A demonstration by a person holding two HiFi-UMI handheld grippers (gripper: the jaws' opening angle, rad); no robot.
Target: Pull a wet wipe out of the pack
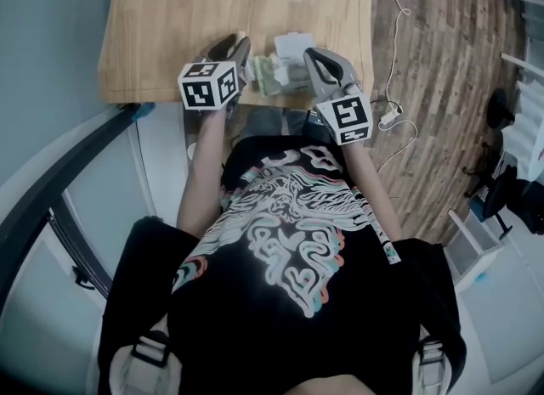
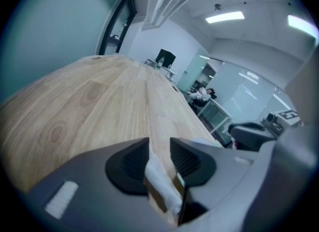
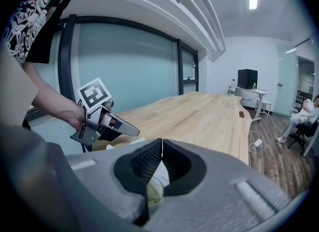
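Observation:
The greenish wet wipe pack [image 1: 274, 77] lies at the near edge of the wooden table [image 1: 170, 19], between my two grippers. My right gripper [image 1: 313, 55] is shut on the pack's right end. In the right gripper view the pack's film is pinched at the tips [image 3: 161, 143], with green pack [image 3: 153, 192] below. My left gripper [image 1: 240, 45] is at the pack's left end. In the left gripper view its jaws [image 2: 159, 143] stand apart, and a white wipe [image 2: 162, 178] lies loose in the gap. A white piece [image 1: 294, 44] shows on top of the pack.
The table runs away from me, bare wood beyond the pack. A cable and plug [image 1: 389, 116] lie on the wooden floor to the right. Office chairs and desks stand in the far room [image 3: 299, 118]. My left gripper [image 3: 107, 123] shows in the right gripper view.

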